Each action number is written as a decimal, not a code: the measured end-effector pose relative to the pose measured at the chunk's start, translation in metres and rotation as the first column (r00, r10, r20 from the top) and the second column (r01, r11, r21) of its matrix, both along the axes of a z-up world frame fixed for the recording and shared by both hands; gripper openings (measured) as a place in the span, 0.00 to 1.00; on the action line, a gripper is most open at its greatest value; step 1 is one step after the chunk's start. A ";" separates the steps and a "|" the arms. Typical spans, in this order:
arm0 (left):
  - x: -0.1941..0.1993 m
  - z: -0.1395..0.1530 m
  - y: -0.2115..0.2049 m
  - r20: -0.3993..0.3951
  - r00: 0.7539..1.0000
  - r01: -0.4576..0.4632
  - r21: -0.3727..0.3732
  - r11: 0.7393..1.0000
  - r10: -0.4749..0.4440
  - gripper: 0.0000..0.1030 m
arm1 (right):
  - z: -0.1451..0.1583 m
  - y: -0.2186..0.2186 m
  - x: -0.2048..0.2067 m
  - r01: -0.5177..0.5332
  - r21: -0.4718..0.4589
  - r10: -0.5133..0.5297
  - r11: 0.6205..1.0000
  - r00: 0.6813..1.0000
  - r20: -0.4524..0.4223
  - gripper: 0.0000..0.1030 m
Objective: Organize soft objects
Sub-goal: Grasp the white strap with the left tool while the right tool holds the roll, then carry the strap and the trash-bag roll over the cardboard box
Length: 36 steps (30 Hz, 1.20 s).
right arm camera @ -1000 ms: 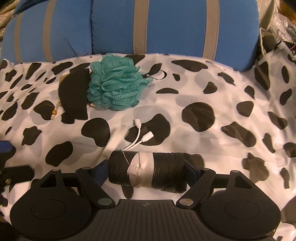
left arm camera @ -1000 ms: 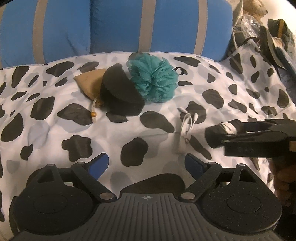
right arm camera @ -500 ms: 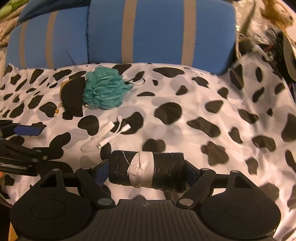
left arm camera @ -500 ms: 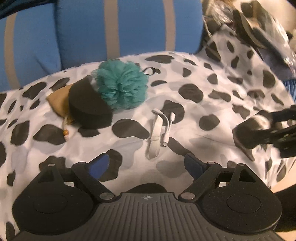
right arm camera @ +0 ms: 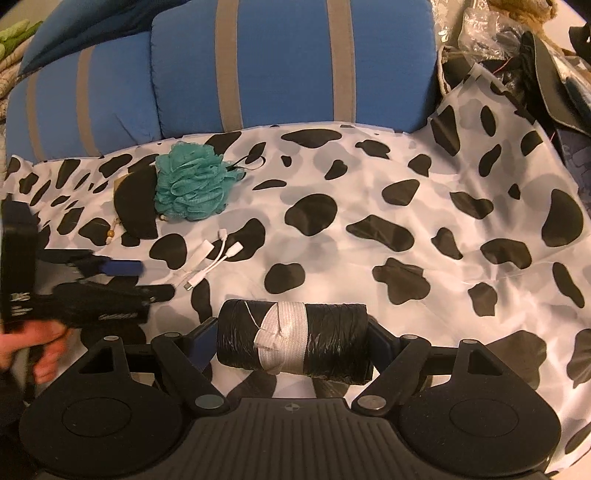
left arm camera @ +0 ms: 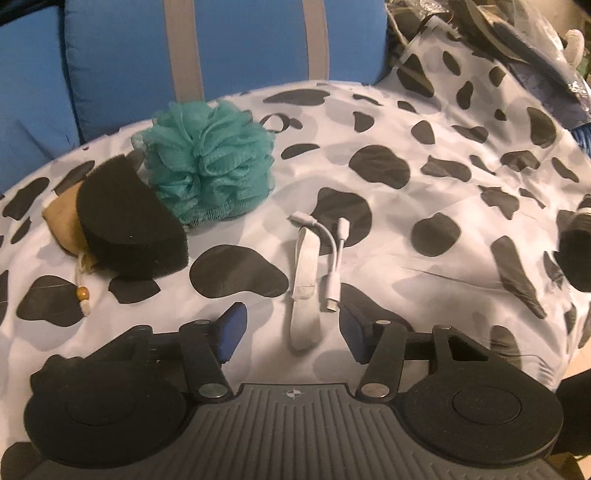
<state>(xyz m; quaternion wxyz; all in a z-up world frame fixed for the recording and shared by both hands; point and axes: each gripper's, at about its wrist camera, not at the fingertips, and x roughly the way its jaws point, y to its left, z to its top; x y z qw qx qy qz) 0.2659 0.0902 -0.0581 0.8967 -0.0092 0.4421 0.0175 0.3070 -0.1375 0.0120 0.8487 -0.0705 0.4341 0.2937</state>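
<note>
With the right claw (right arm camera: 291, 347) clamped on the black roll (right arm camera: 295, 343), the left claw (left arm camera: 291, 328) is closing around the white cable (left arm camera: 317, 258), pads not yet touching, so the next move likely calls for pinching and lifting it.

— What is all this laid out on?
— A white cover with black cow spots (right arm camera: 369, 184), draped over some soft seat and rumpled in places.
— And behind it?
— Blue cushions with grey-tan stripes (right arm camera: 288, 66), standing upright along the back.
— The far right corner?
— A dim heap of dark clutter and crinkled plastic (left arm camera: 498, 33). Warm indoor light.
</note>
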 end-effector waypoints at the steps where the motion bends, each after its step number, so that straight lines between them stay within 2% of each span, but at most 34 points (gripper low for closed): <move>1: 0.002 -0.002 0.001 -0.005 1.000 0.004 -0.002 1.000 -0.004 0.47 | 0.000 0.000 0.000 -0.004 0.002 0.004 1.000 1.000 -0.003 0.80; 3: 0.006 -0.008 0.003 -0.023 1.000 0.013 -0.009 1.000 -0.013 0.38 | 0.001 0.002 0.000 -0.007 0.009 0.007 1.000 1.000 -0.008 0.80; 6: 0.009 -0.012 0.005 -0.024 1.000 0.007 -0.016 1.000 -0.007 0.36 | 0.002 0.002 0.001 -0.009 0.024 0.009 1.000 1.000 -0.017 0.80; 8: 0.010 -0.012 0.005 -0.026 1.000 0.009 -0.017 1.000 -0.009 0.32 | 0.002 0.003 0.001 -0.011 0.027 0.012 1.000 1.000 -0.020 0.80; 10: 0.010 -0.011 0.004 -0.031 0.999 0.011 -0.017 1.000 -0.011 0.19 | 0.002 0.003 0.001 -0.014 0.029 0.015 0.999 1.000 -0.021 0.80; 12: 0.011 -0.010 0.004 -0.039 0.999 0.008 -0.026 1.000 -0.009 0.15 | 0.002 0.004 0.000 -0.014 0.031 0.015 0.999 1.000 -0.023 0.80; 15: 0.009 -0.008 0.004 -0.043 0.999 0.013 -0.044 0.999 -0.015 0.15 | 0.001 0.005 0.000 -0.015 0.037 0.016 0.999 0.999 -0.031 0.80; 22: 0.001 -0.001 0.001 -0.034 0.999 0.011 -0.032 0.999 -0.013 0.14 | 0.000 0.008 -0.001 -0.015 0.035 0.017 0.999 0.999 -0.032 0.80; 28: -0.012 0.016 -0.002 -0.008 1.000 0.011 -0.017 1.000 -0.011 0.14 | -0.002 0.012 -0.003 -0.029 0.026 0.030 0.999 0.999 -0.030 0.80; 36: -0.043 0.040 -0.006 0.021 1.000 -0.016 -0.042 0.999 0.017 0.14 | -0.004 0.020 -0.012 -0.071 0.025 0.071 0.997 0.997 -0.023 0.80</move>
